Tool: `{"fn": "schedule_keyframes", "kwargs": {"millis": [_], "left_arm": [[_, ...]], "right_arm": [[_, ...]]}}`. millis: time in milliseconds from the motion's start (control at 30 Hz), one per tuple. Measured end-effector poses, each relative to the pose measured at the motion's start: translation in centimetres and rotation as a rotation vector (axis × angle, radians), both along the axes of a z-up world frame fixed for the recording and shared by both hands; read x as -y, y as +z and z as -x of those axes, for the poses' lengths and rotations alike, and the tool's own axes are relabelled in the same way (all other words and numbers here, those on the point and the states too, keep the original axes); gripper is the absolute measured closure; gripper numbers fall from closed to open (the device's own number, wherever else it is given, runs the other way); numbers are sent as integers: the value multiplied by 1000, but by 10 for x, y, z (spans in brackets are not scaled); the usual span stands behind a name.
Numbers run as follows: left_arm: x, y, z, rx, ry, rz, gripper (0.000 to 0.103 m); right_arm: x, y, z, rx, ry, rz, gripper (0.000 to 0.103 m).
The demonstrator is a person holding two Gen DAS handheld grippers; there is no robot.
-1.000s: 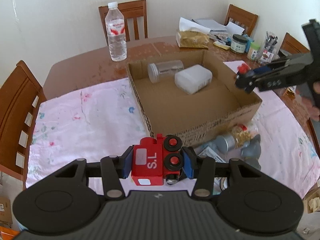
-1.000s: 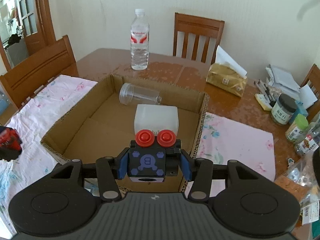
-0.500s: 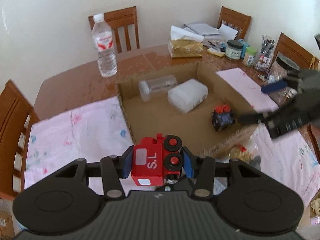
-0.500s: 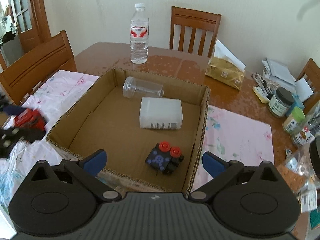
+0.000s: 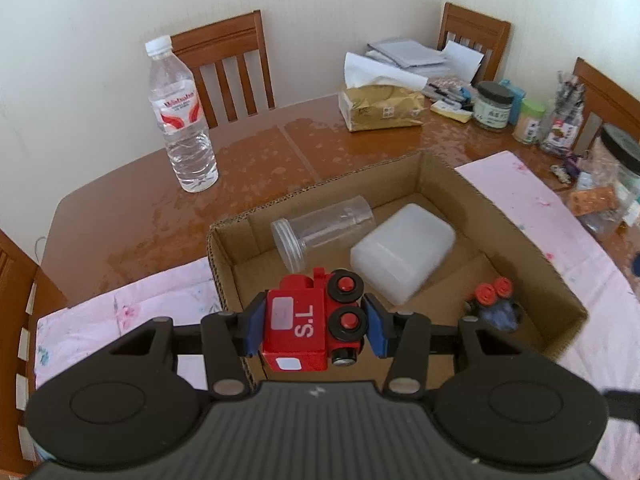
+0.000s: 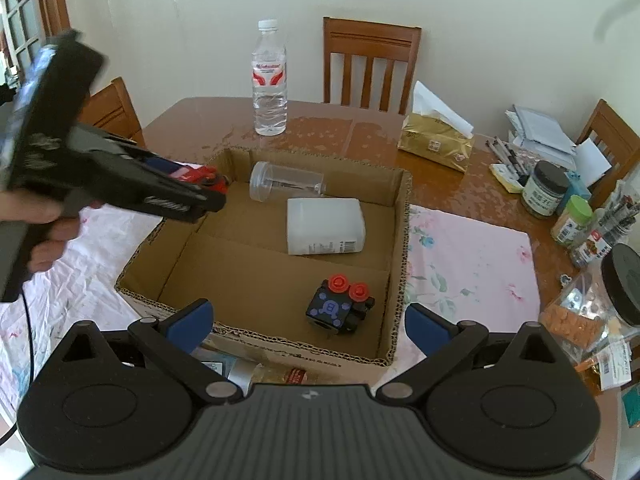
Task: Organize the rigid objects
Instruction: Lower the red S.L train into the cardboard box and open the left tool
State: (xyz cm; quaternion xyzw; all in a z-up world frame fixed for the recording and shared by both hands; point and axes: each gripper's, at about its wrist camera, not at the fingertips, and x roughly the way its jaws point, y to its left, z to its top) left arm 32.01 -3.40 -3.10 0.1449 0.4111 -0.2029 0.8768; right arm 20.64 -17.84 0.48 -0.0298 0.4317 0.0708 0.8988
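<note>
My left gripper (image 5: 314,324) is shut on a red toy train (image 5: 312,320) marked "S.L" and holds it above the near left corner of the open cardboard box (image 5: 224,256). In the right wrist view the left gripper (image 6: 208,194) reaches over the box's left wall (image 6: 148,256). Inside the box lie a clear plastic jar (image 6: 284,182), a white plastic container (image 6: 324,226) and a dark blue toy block with red knobs (image 6: 338,304). My right gripper (image 6: 306,326) is open and empty, held above the box's near wall.
A water bottle (image 6: 270,80) stands behind the box. A tissue pack (image 6: 436,142), jars and pens (image 6: 548,192) crowd the right side of the table. More items (image 6: 264,374) lie on the pink cloth before the box. Chairs surround the table.
My left gripper has carried the red train forward over the box's left side. My right gripper let go of the blue block into the box, then drew back and stays open.
</note>
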Motion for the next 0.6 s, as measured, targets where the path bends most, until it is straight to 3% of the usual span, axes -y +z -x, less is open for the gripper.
{"fn": "schedule_keyframes", "kwargs": {"millis": [133,200,267,600], "left_arm": [[4,-6,-14,9,28,5,48],[3,-6,-17,20,47,20,3],[3,-3,-12,62,49,32,2],[-9,9,17,104,63,-24,2]], "right_arm": [[3,1,2,-1,-16,-5,0],[4,2,2,0,-16,-24,0],[3,2,3,-1,-15,-25,0],[-1,-7,5,-16,-20,-17,0]]}}
